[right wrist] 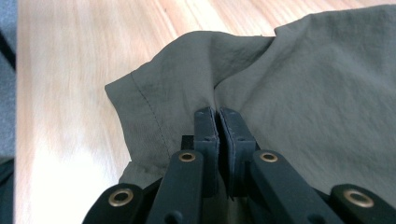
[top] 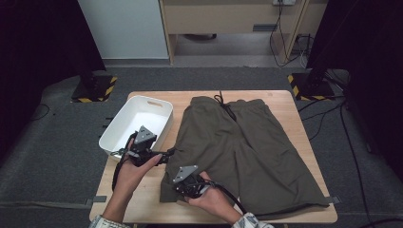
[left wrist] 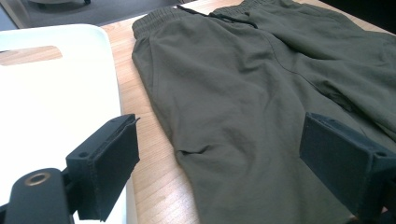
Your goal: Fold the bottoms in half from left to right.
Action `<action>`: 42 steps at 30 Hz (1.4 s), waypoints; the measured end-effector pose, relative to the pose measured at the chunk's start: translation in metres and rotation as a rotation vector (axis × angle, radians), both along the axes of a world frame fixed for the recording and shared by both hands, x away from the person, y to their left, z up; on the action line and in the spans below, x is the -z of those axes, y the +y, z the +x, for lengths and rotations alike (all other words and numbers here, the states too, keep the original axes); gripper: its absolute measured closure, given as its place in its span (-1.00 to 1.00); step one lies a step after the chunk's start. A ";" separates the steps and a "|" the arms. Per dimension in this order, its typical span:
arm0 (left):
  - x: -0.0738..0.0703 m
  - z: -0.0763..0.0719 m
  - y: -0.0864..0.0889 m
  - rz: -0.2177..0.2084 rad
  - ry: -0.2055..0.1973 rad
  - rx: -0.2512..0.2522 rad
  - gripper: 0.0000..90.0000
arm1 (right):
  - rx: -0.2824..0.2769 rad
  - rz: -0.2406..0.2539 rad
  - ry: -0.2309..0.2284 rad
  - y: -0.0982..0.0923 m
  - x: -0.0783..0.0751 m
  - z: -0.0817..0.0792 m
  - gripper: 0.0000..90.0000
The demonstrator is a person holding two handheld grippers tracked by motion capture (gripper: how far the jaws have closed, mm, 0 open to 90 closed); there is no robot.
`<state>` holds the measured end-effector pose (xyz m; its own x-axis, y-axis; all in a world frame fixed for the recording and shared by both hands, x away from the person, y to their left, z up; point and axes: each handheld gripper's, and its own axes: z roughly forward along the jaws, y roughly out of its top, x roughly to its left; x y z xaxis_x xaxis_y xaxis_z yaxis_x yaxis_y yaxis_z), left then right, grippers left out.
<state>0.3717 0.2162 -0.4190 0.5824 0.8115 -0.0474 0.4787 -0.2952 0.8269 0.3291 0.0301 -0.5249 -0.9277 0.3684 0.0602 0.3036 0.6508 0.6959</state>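
Olive shorts [top: 242, 142] lay flat on the worktop [top: 280, 97], right tongs [right wrist: 218, 119] pinched a fold near the hem, left tongs [left wrist: 219, 154] gaped wide beside a white bin [top: 124, 124].

Both grippers are black, each topped by a grey three-cornered plate: left gripper [top: 164, 156], right gripper [top: 183, 190]. Black cables trail from both. Jaws carry flat black pads on arms with brass-ringed pivots. Person's cuffs are light and patterned.
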 end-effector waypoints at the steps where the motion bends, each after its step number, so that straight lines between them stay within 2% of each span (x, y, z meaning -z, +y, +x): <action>1: 0.000 0.000 0.000 -0.003 -0.001 -0.002 -0.75 | 0.003 -0.007 0.009 -0.003 -0.001 0.000 0.91; 3: -0.001 0.000 -0.001 -0.006 -0.003 0.000 -0.75 | -0.002 -0.018 0.013 -0.005 -0.003 0.000 0.80; 4: -0.001 0.000 -0.001 -0.002 -0.004 0.001 -0.74 | 0.000 0.002 0.017 -0.005 -0.004 0.000 0.67; 6: -0.002 -0.001 -0.001 -0.002 -0.007 0.000 -0.74 | 0.020 0.041 0.007 -0.002 -0.008 -0.002 0.30; 8: -0.003 -0.001 0.001 -0.004 -0.009 -0.004 -0.74 | 0.028 0.059 -0.004 0.005 -0.012 -0.004 -0.10; 10: -0.004 -0.001 0.002 -0.013 -0.010 -0.006 -0.74 | 0.028 0.062 -0.019 0.015 -0.014 -0.007 -0.35; 12: -0.005 0.000 0.005 -0.017 -0.012 -0.010 -0.74 | 0.039 0.066 -0.014 0.024 -0.014 -0.008 -0.53; 16: -0.006 0.000 0.009 -0.017 -0.010 -0.017 -0.74 | 0.032 0.067 -0.017 0.042 -0.010 -0.009 -0.74; 18: -0.006 0.000 0.010 -0.017 -0.009 -0.017 -0.74 | 0.029 0.067 -0.018 0.045 -0.009 -0.009 -0.76; 21: -0.005 0.001 0.009 -0.017 -0.008 -0.013 -0.74 | 0.037 0.017 -0.026 0.056 0.000 -0.009 -0.81; 22: -0.005 0.001 0.009 -0.017 -0.008 -0.013 -0.74 | 0.037 0.017 -0.026 0.056 0.000 -0.009 -0.81; 23: -0.006 0.000 0.009 -0.017 -0.008 -0.014 -0.74 | 0.045 -0.025 -0.040 0.058 0.005 -0.006 -0.84; 24: -0.006 0.000 0.009 -0.016 -0.008 -0.013 -0.74 | 0.052 -0.025 -0.023 0.058 0.006 -0.005 -0.84; 26: -0.006 0.000 0.010 -0.016 -0.010 -0.014 -0.74 | 0.056 -0.018 -0.011 0.056 0.007 -0.004 -0.80; 27: -0.006 0.000 0.009 -0.021 -0.011 -0.016 -0.74 | 0.052 -0.015 -0.013 0.054 0.006 -0.003 -0.72; 30: -0.007 0.000 0.009 -0.018 -0.010 -0.015 -0.74 | 0.057 -0.009 -0.001 0.049 0.002 -0.002 -0.26; 33: -0.006 0.000 0.008 -0.017 -0.010 -0.013 -0.74 | 0.063 -0.008 0.015 0.041 -0.001 0.002 0.32; 34: -0.006 0.000 0.007 -0.016 -0.010 -0.013 -0.74 | 0.063 -0.004 0.025 0.038 -0.002 0.004 0.53; 36: -0.005 0.000 0.005 -0.013 -0.008 -0.015 -0.73 | 0.061 0.017 0.068 0.033 -0.001 0.008 0.78; 38: -0.002 0.000 0.002 -0.002 0.006 -0.021 -0.69 | 0.065 0.034 0.073 0.032 0.000 0.011 0.91; 39: -0.001 0.000 0.001 0.000 0.008 -0.019 -0.68 | 0.059 0.035 0.072 0.030 0.000 0.013 0.94; 40: 0.000 -0.001 0.000 0.007 0.007 -0.017 -0.68 | 0.064 0.050 0.090 0.030 -0.001 0.012 0.96; 42: 0.000 -0.001 -0.001 0.005 -0.001 -0.021 -0.68 | 0.047 0.064 0.083 0.027 -0.004 0.013 0.96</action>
